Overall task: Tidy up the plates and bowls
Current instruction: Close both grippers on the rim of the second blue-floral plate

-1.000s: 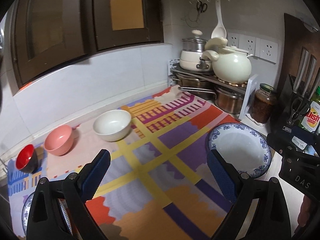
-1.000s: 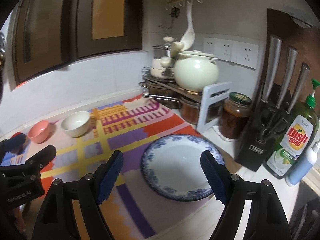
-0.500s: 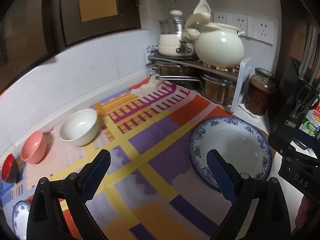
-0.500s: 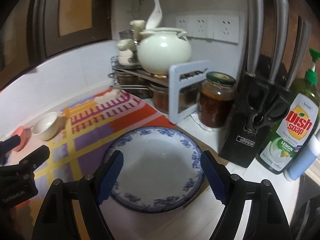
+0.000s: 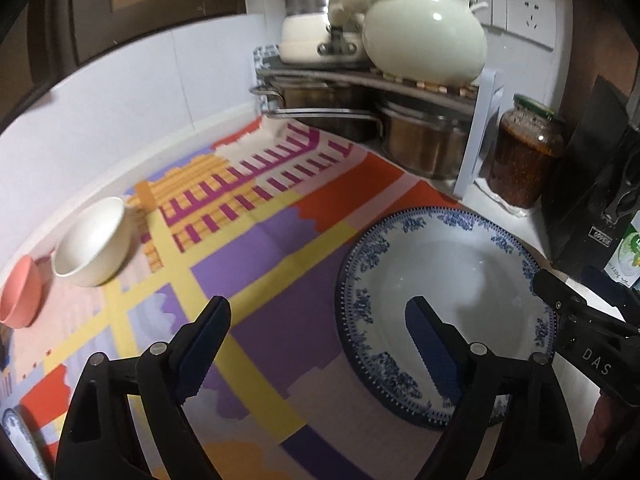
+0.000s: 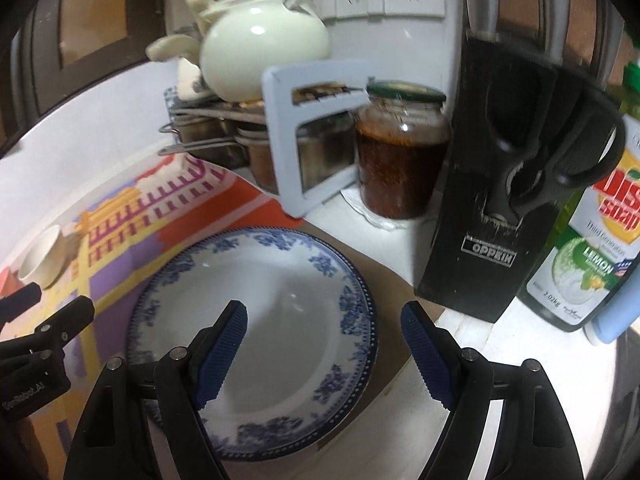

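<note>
A large white plate with a blue flowered rim lies at the right end of a colourful mat. My left gripper hovers over the plate's left rim, one finger above the mat and the other above the plate's well; its jaws are closing and touch nothing. My right gripper stands open over the plate's right rim, which lies between its fingers without touching the pads. A white bowl and a pink bowl sit at the mat's far left by the wall.
A metal rack with steel pots and a cream pot fills the back corner. Close behind the plate stand a dark jar, a black knife block and a dish soap bottle. Another blue-rimmed plate shows at the lower left.
Both grippers have come forward and down toward the blue-rimmed plate, which now looms large under them. The left jaws have narrowed slightly. The red bowl has left the view.
</note>
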`<state>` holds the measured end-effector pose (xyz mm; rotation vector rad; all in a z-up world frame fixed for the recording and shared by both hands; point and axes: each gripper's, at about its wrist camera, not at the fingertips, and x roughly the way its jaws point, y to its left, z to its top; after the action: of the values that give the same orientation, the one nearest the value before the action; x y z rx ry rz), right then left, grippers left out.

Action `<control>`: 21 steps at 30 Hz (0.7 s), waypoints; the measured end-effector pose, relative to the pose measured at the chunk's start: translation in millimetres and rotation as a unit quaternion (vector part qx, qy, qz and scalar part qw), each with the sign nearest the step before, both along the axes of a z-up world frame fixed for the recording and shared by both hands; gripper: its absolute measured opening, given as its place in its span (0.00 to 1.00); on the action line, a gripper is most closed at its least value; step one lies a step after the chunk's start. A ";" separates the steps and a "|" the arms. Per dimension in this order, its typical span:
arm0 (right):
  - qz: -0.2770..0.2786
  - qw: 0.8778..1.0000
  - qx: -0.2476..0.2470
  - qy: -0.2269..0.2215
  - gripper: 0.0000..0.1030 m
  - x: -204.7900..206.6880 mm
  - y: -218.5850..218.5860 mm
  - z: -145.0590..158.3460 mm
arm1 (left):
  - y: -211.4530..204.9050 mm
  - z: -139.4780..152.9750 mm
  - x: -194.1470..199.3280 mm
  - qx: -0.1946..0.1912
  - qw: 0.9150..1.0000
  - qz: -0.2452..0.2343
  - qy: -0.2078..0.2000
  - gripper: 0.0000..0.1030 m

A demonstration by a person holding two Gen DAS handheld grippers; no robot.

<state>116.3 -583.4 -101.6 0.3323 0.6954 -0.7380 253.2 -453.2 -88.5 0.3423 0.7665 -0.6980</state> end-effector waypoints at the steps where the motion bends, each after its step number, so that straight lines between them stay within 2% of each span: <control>1: -0.002 1.000 0.004 0.002 0.77 1.1 -3.9 -3.7 | -3.8 -3.9 1.7 0.002 1.000 -0.001 0.005 0.87; 6: -0.007 1.000 0.014 0.011 0.77 5.5 -17.4 -16.9 | -16.6 -20.1 8.2 0.012 1.000 -0.006 0.022 0.84; 12: -0.008 0.999 0.021 0.023 0.71 11.9 -28.2 -29.7 | -27.7 -34.8 14.4 0.022 0.999 -0.011 0.044 0.77; 21: -0.003 0.998 0.043 0.036 0.56 17.1 -38.8 -42.4 | -38.8 -46.7 18.5 0.029 0.997 -0.025 0.072 0.59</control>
<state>133.4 -622.1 -143.9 0.3886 0.7961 -0.7303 271.8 -492.1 -135.1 0.3681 0.9192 -0.7542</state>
